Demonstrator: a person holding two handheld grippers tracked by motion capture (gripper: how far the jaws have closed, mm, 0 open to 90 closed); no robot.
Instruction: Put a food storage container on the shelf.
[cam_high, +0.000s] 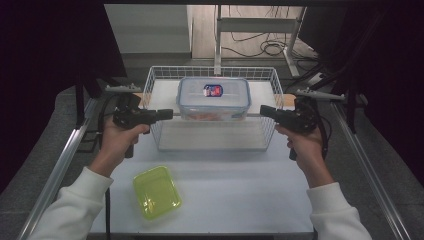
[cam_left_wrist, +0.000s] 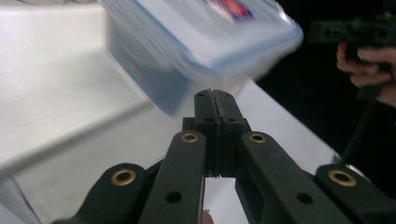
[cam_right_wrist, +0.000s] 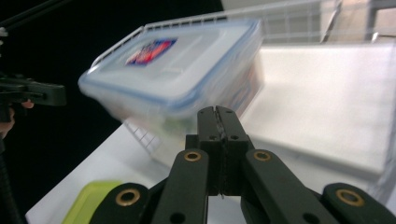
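Two closed tongs (cam_high: 167, 114) (cam_high: 265, 111) flanking lidded container (cam_high: 213, 98).

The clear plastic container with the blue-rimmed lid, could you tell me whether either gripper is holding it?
No, the clear plastic container with the blue-rimmed lid sits in the white wire basket, while the left gripper and right gripper stay apart from it.

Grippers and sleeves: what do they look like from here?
Both grippers, left and right, are black and pistol-shaped, each with a grey plate on top and a black cable trailing. The jaw links carry brass rivets. The sleeves are white.
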